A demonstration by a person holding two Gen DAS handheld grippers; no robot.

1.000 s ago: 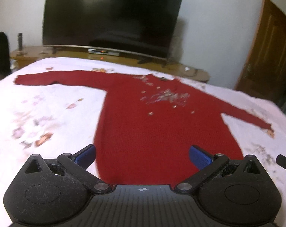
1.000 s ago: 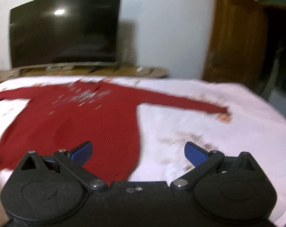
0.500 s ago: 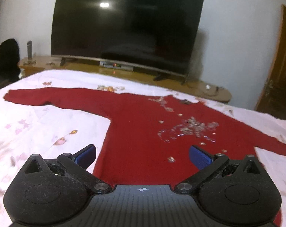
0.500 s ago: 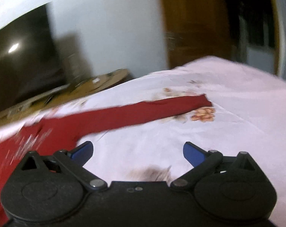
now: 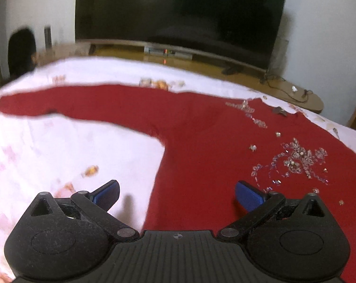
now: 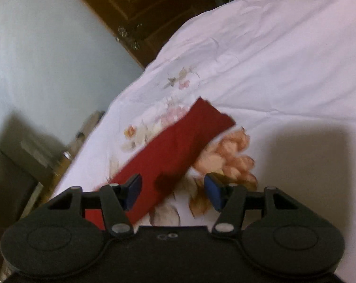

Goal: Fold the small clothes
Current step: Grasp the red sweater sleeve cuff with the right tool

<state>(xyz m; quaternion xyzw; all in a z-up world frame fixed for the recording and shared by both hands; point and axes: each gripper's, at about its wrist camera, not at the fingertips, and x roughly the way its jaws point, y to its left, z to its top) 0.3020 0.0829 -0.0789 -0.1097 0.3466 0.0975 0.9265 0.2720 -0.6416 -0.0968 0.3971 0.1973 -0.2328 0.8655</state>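
Observation:
A red long-sleeved sweater [image 5: 213, 146] with sparkly beads on its chest lies flat on the white floral bedsheet [image 5: 60, 146]. Its left sleeve [image 5: 60, 102] stretches out to the left. My left gripper [image 5: 176, 194] is open and empty, low over the sweater's left side edge below the armpit. In the right wrist view the right sleeve's end [image 6: 178, 146] lies on the sheet [image 6: 284, 59]. My right gripper [image 6: 172, 192] is partly open, its jaws straddling the sleeve near the cuff, with nothing held.
A large dark TV [image 5: 178, 11] stands on a low wooden shelf [image 5: 248, 75] behind the bed. A dark chair [image 5: 21, 49] stands at the left. A brown wooden door [image 6: 142, 7] and a grey wall are beyond the bed's right side.
My left gripper moved forward and left towards the sweater's left armpit. My right gripper swung right, dropped onto the right sleeve's end and narrowed its jaws.

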